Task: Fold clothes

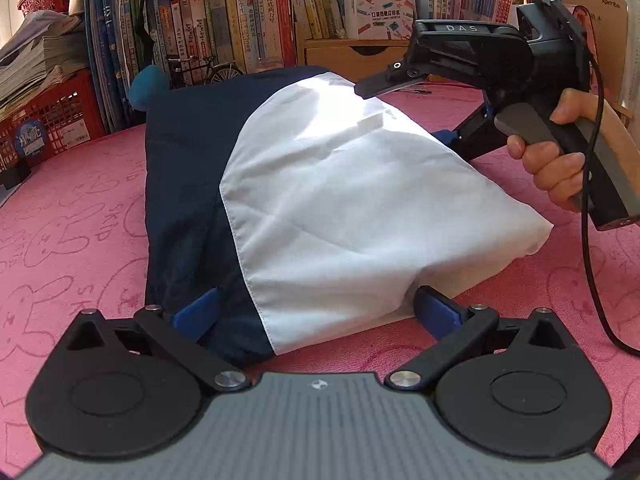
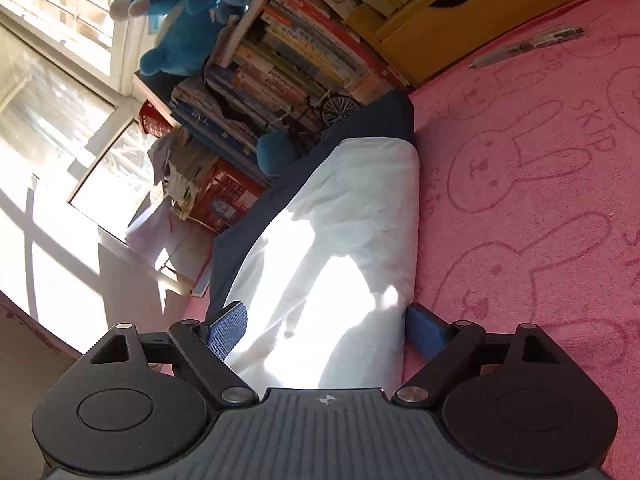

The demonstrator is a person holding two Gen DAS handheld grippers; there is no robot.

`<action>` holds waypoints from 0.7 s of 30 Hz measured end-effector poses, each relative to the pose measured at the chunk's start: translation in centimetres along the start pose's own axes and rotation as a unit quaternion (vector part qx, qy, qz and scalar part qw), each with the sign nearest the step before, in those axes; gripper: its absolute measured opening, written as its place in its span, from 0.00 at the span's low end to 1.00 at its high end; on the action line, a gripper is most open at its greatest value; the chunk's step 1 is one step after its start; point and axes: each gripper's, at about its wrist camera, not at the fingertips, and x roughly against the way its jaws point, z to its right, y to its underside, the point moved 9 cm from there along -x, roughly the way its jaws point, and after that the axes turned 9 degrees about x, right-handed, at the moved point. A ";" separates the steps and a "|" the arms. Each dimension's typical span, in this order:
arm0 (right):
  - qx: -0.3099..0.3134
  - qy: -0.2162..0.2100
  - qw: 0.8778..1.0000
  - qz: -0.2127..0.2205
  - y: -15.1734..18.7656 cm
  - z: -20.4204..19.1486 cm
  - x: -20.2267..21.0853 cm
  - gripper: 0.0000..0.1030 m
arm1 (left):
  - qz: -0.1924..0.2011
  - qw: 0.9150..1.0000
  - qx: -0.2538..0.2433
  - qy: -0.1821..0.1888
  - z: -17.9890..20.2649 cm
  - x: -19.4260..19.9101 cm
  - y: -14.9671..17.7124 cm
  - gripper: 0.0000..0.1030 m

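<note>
Your folded navy-and-white garment (image 1: 320, 200) lies on the pink bunny-print cloth (image 1: 80, 220) that covers the worktop, in front of the bookshelf (image 1: 240, 20). Your left hand-held gripper (image 1: 316, 312) has its fingers (image 1: 198, 312) spread apart, one on each side of the garment's near edge. Your right hand-held gripper (image 2: 326, 328) is tilted on its side with its fingers also wide apart astride the white fold's end. A pen (image 2: 528, 46) lies near the wooden drawer (image 2: 460, 12).
</note>
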 end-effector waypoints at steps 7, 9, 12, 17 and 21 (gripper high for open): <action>-0.085 0.016 0.996 0.031 -5.9 5.2 -4.1 0.55 | -0.002 1.000 -0.012 0.026 0.1 0.1 0.6 1.00; -0.091 0.022 0.995 0.040 -7.5 6.2 -5.1 0.52 | -0.001 1.000 -0.012 0.028 0.1 0.1 0.6 1.00; -0.067 0.069 0.994 0.050 -9.6 7.4 -6.8 0.26 | 0.000 0.999 -0.011 0.030 0.1 0.1 0.6 1.00; -0.027 0.124 0.990 0.065 -11.5 8.4 -7.8 0.18 | 0.003 0.999 -0.010 0.035 0.0 0.1 0.5 1.00; 0.016 0.093 0.992 0.084 -10.6 5.2 -4.7 0.47 | 0.011 0.999 0.001 0.053 -0.2 0.3 0.3 1.00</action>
